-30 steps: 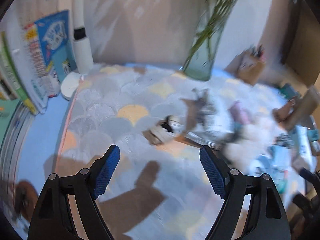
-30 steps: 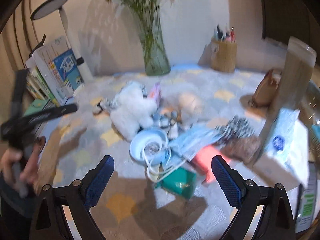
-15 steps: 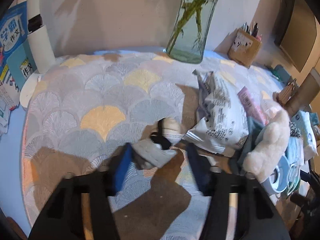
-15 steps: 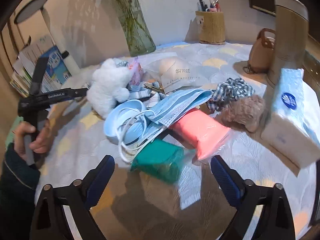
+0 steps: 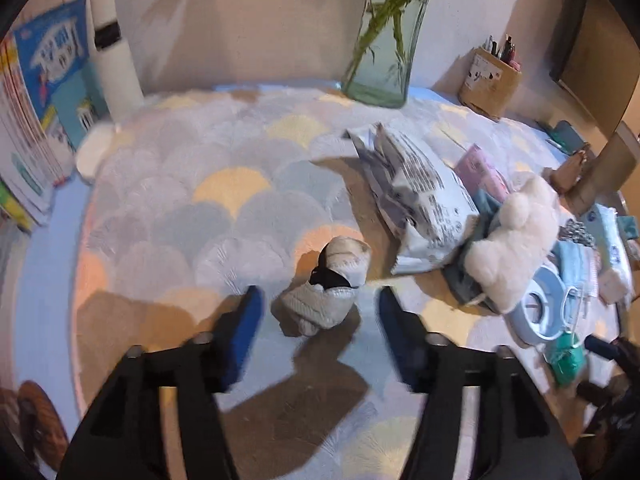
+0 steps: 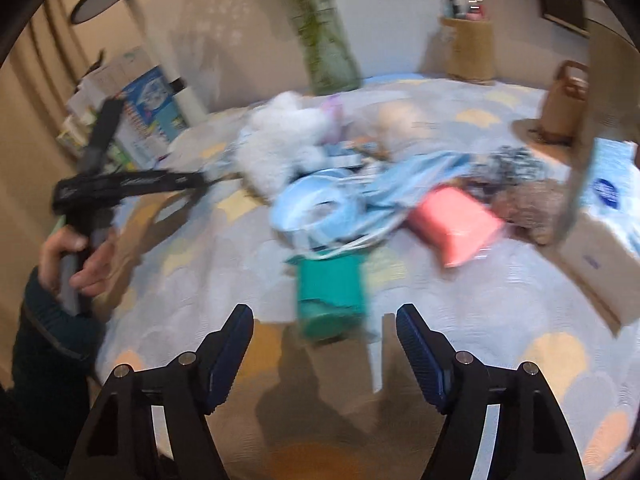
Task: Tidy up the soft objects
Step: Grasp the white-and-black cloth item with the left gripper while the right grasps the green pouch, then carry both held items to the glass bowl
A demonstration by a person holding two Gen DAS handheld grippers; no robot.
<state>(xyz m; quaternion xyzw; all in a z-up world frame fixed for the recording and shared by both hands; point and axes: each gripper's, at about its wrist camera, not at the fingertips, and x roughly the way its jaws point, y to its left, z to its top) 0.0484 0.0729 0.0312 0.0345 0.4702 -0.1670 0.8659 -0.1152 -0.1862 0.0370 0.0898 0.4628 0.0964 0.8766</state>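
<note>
My left gripper (image 5: 318,312) is open, its blue fingers either side of a rolled grey-white sock bundle (image 5: 330,288) with a black band, lying on the scalloped cloth. My right gripper (image 6: 324,332) is open just in front of a teal soft roll (image 6: 330,300). Behind the roll lies a heap: a white plush toy (image 6: 280,148), blue face masks (image 6: 384,184), a pink packet (image 6: 452,224) and a brown fuzzy thing (image 6: 532,208). The plush (image 5: 512,248) and a printed white pouch (image 5: 420,200) show right of the sock.
A glass vase (image 5: 384,48) stands at the back, a pen holder (image 5: 490,80) to its right. Books (image 5: 44,100) and a white lamp post (image 5: 114,40) stand at the left. A tissue pack (image 6: 604,232) and a tall beige post (image 6: 592,120) are at the right.
My left gripper has come down close to the sock bundle, which now lies between its fingers. My right gripper has moved in on the teal roll and narrowed a little.
</note>
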